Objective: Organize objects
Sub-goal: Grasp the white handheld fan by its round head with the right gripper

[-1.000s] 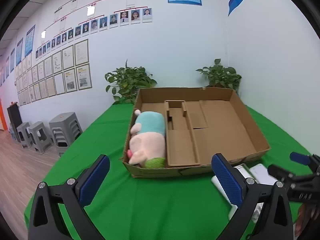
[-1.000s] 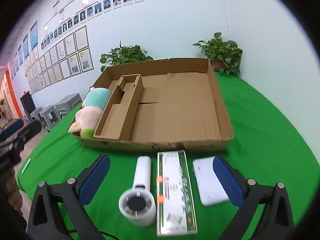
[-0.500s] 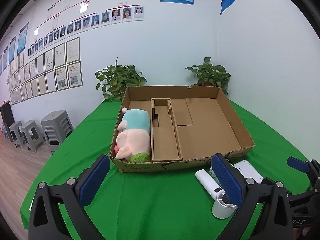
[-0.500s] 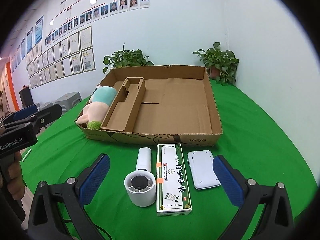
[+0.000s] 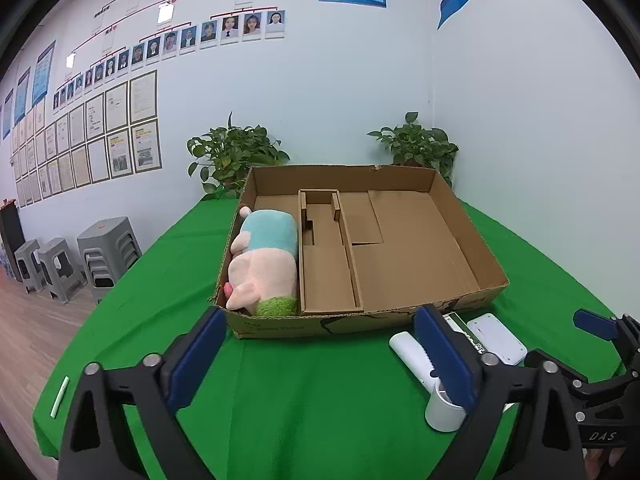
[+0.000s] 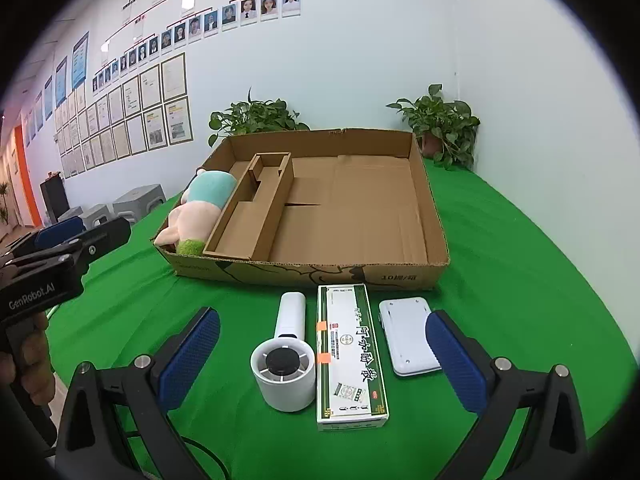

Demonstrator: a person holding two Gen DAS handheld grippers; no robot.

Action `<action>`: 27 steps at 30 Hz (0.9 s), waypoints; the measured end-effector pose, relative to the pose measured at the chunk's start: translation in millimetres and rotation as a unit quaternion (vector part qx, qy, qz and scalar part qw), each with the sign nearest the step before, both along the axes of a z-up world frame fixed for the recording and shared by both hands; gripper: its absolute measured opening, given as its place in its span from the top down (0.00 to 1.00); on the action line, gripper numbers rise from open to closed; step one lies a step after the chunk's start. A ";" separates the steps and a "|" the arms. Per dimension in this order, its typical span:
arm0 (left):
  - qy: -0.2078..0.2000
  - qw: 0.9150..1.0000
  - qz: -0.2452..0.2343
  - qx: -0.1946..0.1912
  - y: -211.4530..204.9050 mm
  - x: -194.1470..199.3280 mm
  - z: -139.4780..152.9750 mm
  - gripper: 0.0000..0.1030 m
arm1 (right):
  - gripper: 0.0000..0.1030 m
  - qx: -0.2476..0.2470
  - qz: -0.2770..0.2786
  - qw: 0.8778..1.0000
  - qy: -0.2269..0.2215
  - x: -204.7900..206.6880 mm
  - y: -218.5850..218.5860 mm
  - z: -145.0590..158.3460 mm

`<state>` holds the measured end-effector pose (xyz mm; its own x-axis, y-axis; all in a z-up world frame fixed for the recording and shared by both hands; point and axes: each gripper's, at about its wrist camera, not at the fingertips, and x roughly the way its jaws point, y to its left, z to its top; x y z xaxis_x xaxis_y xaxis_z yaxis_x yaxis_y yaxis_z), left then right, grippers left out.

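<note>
Lying along the left wall of the cardboard tray (image 6: 434, 232), in its narrow left compartment: one plush toy (image 6: 196, 208), pink and teal, its near end partly hidden behind the tray's front wall. Tray sits toward the far edge of the green-covered desk (image 6: 520, 280); middle and right compartments hold nothing.

Between tray front and near desk edge, side by side, apart from one another: white handheld fan (image 6: 286, 356), head toward the near edge; long green-and-white box (image 6: 350, 356), print too small to read; white flat device (image 6: 406, 334), its near right corner covered by a blue pad of the right gripper (image 6: 322, 354).

In the left wrist view the fan (image 5: 420, 364) and box (image 5: 466, 330) are largely blocked by the left gripper (image 5: 318, 358) finger.

Left gripper: tilted downward toward the tray front, jaws wide but closing, nothing between them. A hand (image 6: 30, 360) on its handle shows only at the frame edge.

Right gripper: tilted downward over the three items, fingers wide apart, gripping nothing.
</note>
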<state>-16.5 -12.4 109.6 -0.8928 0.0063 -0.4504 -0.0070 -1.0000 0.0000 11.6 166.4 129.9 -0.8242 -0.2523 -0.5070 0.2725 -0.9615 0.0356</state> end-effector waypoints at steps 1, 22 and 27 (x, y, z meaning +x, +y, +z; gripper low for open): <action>-0.003 1.000 -0.004 0.002 -2.5 -1.2 -0.4 0.24 | 0.00 -0.004 0.003 1.000 0.000 1.1 1.9 -1.5; -0.267 0.900 -0.179 0.293 -38.1 -79.7 -106.4 0.02 | 0.19 0.012 0.147 0.983 -0.109 -29.5 -40.0 -62.3; -0.277 0.887 -0.207 0.306 -32.3 -87.3 -113.0 0.03 | 0.29 0.034 0.132 0.982 -0.132 -47.0 -46.3 -75.7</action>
